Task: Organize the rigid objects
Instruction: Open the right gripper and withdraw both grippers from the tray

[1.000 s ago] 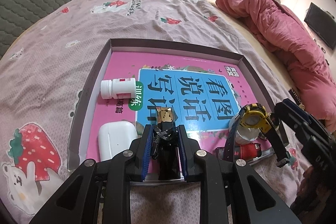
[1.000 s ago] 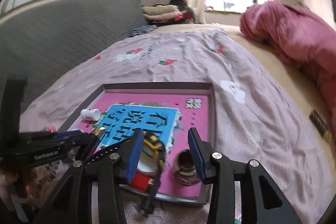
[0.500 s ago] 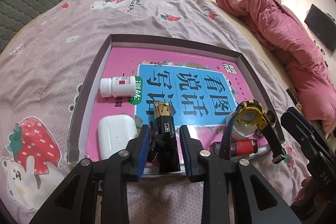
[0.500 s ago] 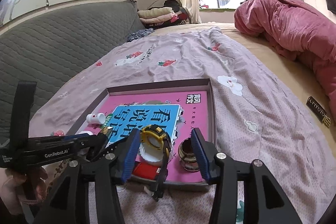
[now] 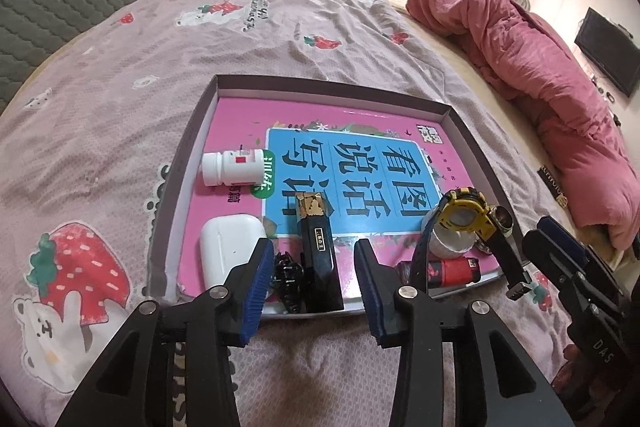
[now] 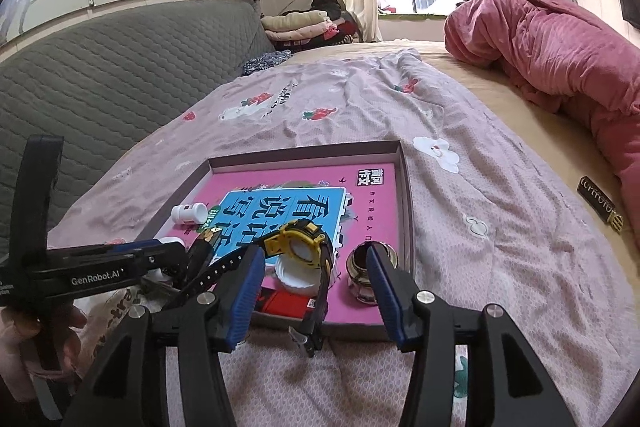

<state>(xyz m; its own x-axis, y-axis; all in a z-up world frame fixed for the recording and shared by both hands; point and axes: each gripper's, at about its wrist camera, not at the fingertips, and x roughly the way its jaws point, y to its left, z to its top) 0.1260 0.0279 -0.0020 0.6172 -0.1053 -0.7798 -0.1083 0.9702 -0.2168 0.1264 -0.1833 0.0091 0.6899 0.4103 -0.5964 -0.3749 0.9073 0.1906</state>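
Note:
A shallow grey tray (image 5: 192, 147) lies on the bed with a pink and blue book (image 5: 360, 163) inside it. On the book lie a white pill bottle (image 5: 232, 167), a white earbud case (image 5: 228, 251), a black and gold box (image 5: 318, 251), a black hair clip (image 5: 290, 279), a yellow watch (image 5: 464, 219) over a white cap, a red lighter (image 5: 456, 269) and a small jar (image 6: 366, 273). My left gripper (image 5: 314, 285) is open and empty, its jaws on either side of the black box. My right gripper (image 6: 316, 291) is open and empty just in front of the watch (image 6: 300, 247).
A pink strawberry-print sheet (image 5: 120, 75) covers the bed. A rolled pink quilt (image 5: 540, 75) lies at the right. A grey quilted headboard (image 6: 100, 67) stands at the left. A small dark label (image 6: 600, 207) lies on the sheet to the right of the tray.
My left gripper has opened, let go of the black box and drawn back a little; the box now lies on the book. My right gripper has drawn back slightly from the tray.

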